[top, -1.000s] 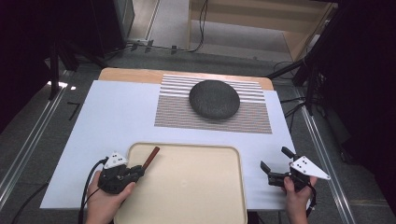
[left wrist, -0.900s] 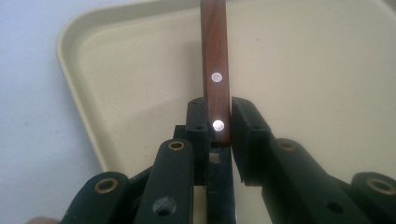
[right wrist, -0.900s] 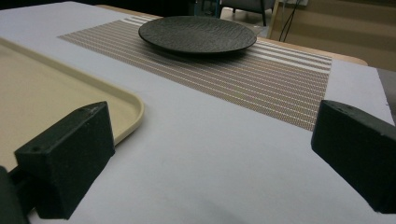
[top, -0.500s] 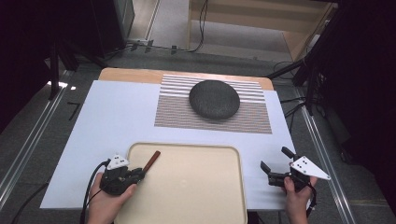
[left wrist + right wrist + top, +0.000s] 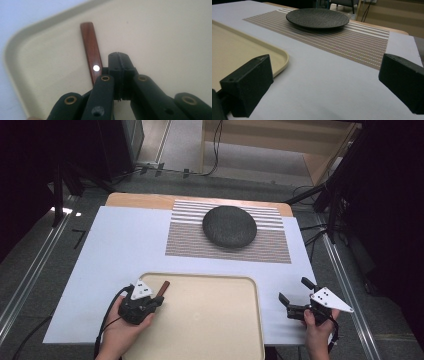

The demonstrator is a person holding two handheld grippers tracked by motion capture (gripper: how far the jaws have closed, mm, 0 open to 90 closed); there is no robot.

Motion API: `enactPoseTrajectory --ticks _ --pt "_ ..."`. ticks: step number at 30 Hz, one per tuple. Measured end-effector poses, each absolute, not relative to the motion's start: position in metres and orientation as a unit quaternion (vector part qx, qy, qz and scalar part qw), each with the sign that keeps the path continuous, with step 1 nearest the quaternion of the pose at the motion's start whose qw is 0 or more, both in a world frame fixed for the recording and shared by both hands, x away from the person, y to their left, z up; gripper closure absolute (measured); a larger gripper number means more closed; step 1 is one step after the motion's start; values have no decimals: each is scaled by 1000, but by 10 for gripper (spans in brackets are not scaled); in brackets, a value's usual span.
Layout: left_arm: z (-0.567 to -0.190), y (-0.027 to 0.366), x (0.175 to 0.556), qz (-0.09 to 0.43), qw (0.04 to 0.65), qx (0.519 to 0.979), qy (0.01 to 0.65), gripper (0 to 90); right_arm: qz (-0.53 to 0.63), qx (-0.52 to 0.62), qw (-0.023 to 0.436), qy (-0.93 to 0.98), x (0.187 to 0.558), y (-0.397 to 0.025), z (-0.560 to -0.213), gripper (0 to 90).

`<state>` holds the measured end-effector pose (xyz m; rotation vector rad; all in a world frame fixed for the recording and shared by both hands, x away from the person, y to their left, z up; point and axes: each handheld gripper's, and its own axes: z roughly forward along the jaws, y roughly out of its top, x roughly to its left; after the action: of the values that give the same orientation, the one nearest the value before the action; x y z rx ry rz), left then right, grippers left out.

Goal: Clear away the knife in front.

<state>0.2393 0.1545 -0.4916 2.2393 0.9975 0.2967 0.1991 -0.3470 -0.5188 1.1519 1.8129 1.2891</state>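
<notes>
A slim reddish-brown wooden stick [image 5: 163, 287] lies in the near left corner of the beige tray [image 5: 200, 277]. My left gripper [image 5: 158, 299] sits just behind it, held by a hand. In the left gripper view the jaws are pressed together, and my left gripper [image 5: 118, 56] has the stick [image 5: 90, 47] running along its left side on the tray [image 5: 10, 50], the stick's near end hidden under the linkage. My right gripper [image 5: 295, 291] rests open to the right of the tray, over the white table cover. Nothing is between the jaws of my right gripper [image 5: 324, 80].
A dark round plate [image 5: 230, 226] sits on a striped placemat [image 5: 185, 237] at the far middle of the table. In the right gripper view the plate [image 5: 317, 17] and placemat [image 5: 362, 45] lie ahead, and the tray's corner [image 5: 284, 58] is at the left.
My left gripper has crept slightly forward and right, closer along the stick. The right gripper has stayed where it was.
</notes>
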Motion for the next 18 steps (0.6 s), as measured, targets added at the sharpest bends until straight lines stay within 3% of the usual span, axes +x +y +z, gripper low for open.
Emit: enactPoseTrajectory --ticks 18 --pt "-491 193 244 111 323 844 413 897 489 436 313 687 199 -347 -519 0"
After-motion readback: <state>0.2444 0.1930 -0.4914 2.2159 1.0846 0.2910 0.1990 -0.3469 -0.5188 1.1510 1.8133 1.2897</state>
